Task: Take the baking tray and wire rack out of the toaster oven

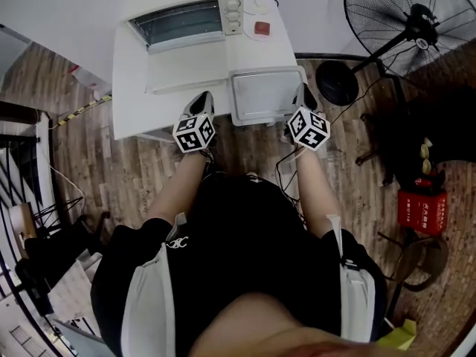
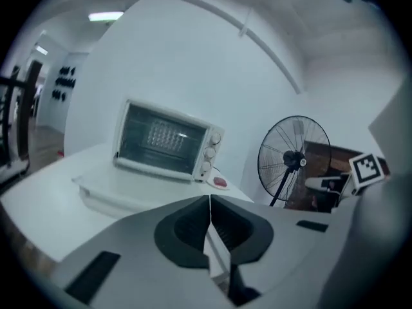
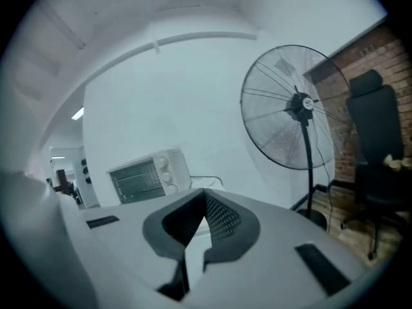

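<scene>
Holding both grippers shut and empty at the near edge of the white table (image 1: 130,88).

The left gripper (image 1: 202,104) has its jaws pressed together with nothing between them, and the right gripper (image 1: 306,95) is closed and empty in the same way. The baking tray (image 1: 264,95), a pale metal rectangle with a raised rim, lies on the table's near right corner, between the two grippers and just beside the right one. The toaster oven (image 1: 186,19) stands at the back of the table with its glass door closed, and a flat white panel (image 1: 186,69) lies in front of it. Whether the wire rack sits behind the glass cannot be told. A small red object (image 1: 262,28) rests beside the oven's knobs. A black pedestal fan (image 1: 405,24) stands on the wooden floor (image 1: 245,151) to the right.
</scene>
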`<state>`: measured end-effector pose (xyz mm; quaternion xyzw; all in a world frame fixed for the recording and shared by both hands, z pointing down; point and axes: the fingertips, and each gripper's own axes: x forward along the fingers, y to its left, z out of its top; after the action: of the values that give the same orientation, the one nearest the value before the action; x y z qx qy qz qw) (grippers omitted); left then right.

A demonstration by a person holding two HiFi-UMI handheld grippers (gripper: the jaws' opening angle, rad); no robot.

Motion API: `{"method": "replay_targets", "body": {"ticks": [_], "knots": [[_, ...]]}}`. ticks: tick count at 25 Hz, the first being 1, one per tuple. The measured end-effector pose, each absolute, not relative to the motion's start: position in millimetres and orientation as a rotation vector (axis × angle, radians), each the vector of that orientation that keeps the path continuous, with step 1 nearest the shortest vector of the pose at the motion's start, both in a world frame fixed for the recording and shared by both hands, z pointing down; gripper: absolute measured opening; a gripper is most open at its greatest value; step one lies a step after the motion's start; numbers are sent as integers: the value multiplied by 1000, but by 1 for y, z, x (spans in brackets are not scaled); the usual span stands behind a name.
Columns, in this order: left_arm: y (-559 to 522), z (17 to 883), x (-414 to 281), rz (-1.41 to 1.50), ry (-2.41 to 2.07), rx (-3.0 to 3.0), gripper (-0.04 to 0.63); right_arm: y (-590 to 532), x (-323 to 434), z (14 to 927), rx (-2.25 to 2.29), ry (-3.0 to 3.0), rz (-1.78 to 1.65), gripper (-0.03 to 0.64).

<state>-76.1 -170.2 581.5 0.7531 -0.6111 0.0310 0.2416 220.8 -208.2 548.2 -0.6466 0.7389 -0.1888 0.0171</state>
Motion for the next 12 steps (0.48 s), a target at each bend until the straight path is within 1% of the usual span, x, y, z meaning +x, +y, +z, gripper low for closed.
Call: {"method": "replay_targets", "body": {"ticks": [5,12], "knots": [[-186,527,-89,128,-1771,2232,17,-228,159,502,-1841,2459,-373,2],[-198,473,-131,20,-1891,2247,17,-251,76,468,-1646,2565,-292,2]]}}
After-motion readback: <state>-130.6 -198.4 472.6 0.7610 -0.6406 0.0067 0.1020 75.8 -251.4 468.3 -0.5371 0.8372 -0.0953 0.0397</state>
